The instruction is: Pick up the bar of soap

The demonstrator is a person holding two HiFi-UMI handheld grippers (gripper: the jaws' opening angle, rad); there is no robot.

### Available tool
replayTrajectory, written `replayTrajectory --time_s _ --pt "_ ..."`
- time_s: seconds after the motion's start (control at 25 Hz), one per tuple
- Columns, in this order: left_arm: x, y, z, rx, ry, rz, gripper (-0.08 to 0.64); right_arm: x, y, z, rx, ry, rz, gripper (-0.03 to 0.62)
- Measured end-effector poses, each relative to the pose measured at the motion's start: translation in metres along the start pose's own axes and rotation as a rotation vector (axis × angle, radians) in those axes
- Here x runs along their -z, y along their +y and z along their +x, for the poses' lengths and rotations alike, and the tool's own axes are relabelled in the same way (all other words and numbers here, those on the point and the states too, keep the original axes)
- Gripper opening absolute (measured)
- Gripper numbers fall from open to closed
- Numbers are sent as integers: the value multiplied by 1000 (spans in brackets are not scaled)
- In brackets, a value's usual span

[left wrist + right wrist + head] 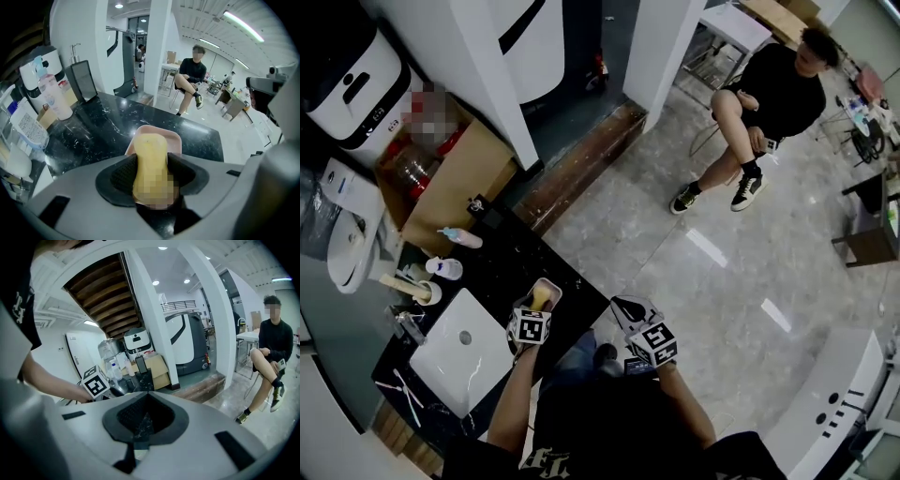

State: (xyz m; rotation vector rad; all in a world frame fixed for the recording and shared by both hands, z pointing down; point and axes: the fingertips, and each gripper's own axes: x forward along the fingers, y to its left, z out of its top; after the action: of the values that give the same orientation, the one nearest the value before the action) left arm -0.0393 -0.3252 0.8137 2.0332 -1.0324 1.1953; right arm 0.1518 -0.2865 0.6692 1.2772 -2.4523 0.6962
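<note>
Gripping yellow soap bar (150,150) across narrow sides: left tool (150,180) clamped snug on it. Bar directly over pink soap dish (174,138) on black surface (93,131); lift clearance unclear. Right tool (143,420) pinched together, empty, parked right of dish, likely to stay clear.

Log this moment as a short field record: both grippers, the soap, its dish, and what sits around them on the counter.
left gripper: shut on the yellow soap bar, pads on its two sides
right gripper: jaws together, nothing between them, held off the counter's edge
soap position: over the pink soap dish; whether it touches the dish cannot be told
surface: black marble counter
nearby: white sink to the left gripper's left
background: seated person on a chair across the floor
</note>
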Motion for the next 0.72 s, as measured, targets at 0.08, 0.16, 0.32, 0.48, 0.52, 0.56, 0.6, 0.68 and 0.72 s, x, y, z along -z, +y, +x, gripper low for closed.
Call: replayTrajectory --time_s 0.08,0.16,0.32,0.48,0.52,0.56,0.6,0.68,0.72 --pt "0 -4 -8 0 -18 3 212 2 4 -6 1 6 3 8" --pt "-8 -12 -13 3 -46 12 212 1 2 -15 17 11 -3 8" --pt "-20 -18 -19 -3 -111 18 212 -2 3 -25 30 10 -7 8" --pt "-32 -17 -31 -1 -209 38 212 -4 11 -25 18 2 -13 8" --pt "-33 -17 -37 4 -231 40 212 -4 13 -24 15 1 -12 8" --pt "-34 -17 -44 6 -250 40 212 -3 16 -24 13 1 -13 8" --pt "-35 -17 -51 8 -270 38 212 -1 18 -24 12 1 -15 8" --pt "-37 -17 -62 11 -320 35 212 0 22 -24 10 1 -21 8" --pt "-38 -17 -68 14 -348 34 212 1 25 -25 8 0 -25 8"
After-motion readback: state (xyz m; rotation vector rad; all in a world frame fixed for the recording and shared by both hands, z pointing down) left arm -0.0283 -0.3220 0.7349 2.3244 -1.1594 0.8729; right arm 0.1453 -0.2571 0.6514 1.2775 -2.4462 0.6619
